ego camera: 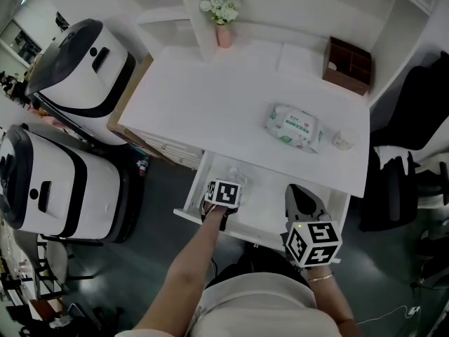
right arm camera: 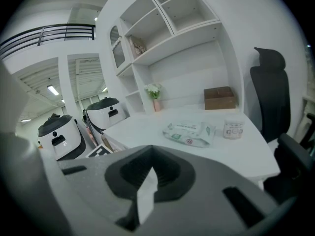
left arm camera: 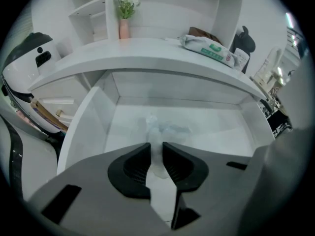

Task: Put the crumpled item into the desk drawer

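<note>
A white desk (ego camera: 210, 97) with open shelving above it was seen from overhead, and its drawer (ego camera: 275, 206) was pulled out from under the front edge. The left forearm (ego camera: 189, 265) was stretched forward over the drawer's front edge, and the left gripper (left arm camera: 156, 151) was pointed steeply down into the drawer's left half. Its jaws were clenched on the crumpled item (left arm camera: 165, 129), a translucent wad pinched at one end between the pads. The rest of it bulged beyond the tips, low over the drawer floor; whether it touched the floor could not be told. The right gripper (right arm camera: 151, 167) was held by the drawer's front right corner, tilted gently down toward the desk top, with its jaws pressed together on nothing. The drawer's left wall was close beside the left gripper, while bare drawer floor was left open to the right and toward the back. On the desk top a pack of wipes (ego camera: 295, 127) was laid with a small jar (ego camera: 343, 140) just beside it. A brown box (ego camera: 347, 65) was set at the back right, its compartments too dark to read. A pink vase of white flowers (ego camera: 224, 20) was placed against the shelving. A black chair (ego camera: 414, 153) was stood to the right of the desk.
</note>
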`<state>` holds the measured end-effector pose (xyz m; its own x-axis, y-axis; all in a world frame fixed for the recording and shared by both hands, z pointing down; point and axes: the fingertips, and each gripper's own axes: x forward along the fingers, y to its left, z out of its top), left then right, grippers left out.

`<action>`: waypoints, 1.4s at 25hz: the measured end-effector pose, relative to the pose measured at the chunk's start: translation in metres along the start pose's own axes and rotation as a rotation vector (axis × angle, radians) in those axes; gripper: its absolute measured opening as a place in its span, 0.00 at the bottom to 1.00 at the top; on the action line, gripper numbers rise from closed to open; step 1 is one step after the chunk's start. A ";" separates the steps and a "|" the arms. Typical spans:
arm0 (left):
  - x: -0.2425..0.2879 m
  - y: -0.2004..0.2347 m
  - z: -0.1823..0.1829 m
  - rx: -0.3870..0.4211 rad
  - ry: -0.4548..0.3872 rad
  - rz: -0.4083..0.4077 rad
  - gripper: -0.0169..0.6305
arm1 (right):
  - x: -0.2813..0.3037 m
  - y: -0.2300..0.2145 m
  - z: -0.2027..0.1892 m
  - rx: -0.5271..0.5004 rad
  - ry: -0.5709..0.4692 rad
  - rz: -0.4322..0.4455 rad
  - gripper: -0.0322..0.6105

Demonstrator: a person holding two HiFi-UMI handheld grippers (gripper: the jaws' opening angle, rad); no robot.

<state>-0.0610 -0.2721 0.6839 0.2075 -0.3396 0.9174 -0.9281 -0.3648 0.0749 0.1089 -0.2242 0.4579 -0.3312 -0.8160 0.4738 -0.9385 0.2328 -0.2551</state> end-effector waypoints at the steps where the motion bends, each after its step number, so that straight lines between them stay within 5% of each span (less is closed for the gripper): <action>1: 0.002 0.000 -0.002 -0.007 0.006 -0.001 0.13 | 0.001 -0.001 0.000 0.000 0.001 0.000 0.05; 18: 0.013 0.010 -0.011 -0.082 0.049 -0.029 0.21 | 0.010 -0.005 -0.003 0.007 0.032 -0.004 0.05; 35: -0.059 0.029 0.023 -0.187 -0.227 0.004 0.22 | 0.015 0.020 -0.001 -0.017 0.029 0.053 0.05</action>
<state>-0.0935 -0.2830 0.6227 0.2478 -0.5335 0.8087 -0.9656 -0.2037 0.1615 0.0846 -0.2315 0.4604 -0.3828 -0.7867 0.4844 -0.9210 0.2844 -0.2661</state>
